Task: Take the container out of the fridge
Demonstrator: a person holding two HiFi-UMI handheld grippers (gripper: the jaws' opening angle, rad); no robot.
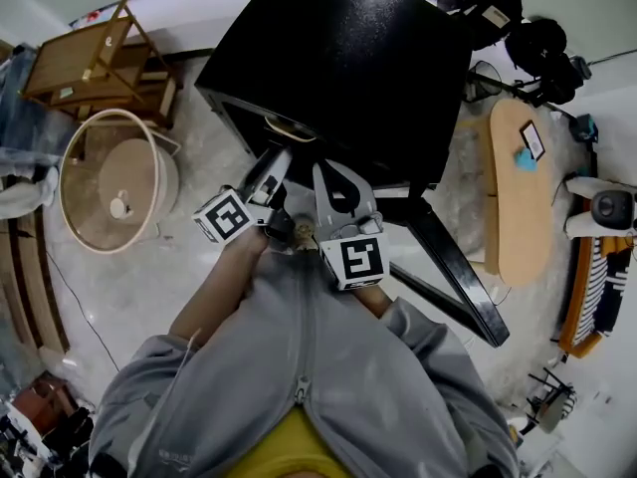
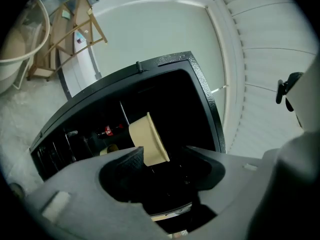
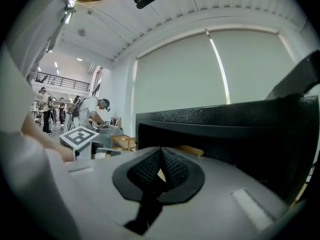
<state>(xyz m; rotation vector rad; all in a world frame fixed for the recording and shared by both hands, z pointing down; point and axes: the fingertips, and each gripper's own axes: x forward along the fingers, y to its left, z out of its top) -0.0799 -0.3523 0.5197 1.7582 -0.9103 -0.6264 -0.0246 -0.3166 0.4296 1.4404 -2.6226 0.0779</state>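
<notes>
Reach step, by the look; left claw (image 2: pixel 165 151) released, gaping just short of container (image 2: pixel 148 140), which sits inside open fridge (image 2: pixel 200 84); right claw (image 3: pixel 161 151) clenched near fridge mouth; next, likely: straddle rim, clench, draw out level.

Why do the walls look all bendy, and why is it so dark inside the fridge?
Left gripper view: the wide-angle lens bends the wall lines, and the fridge is unlit inside, so only the beige container stands out. Right gripper view: ceiling curves likewise. Head view: room edges bow.
</notes>
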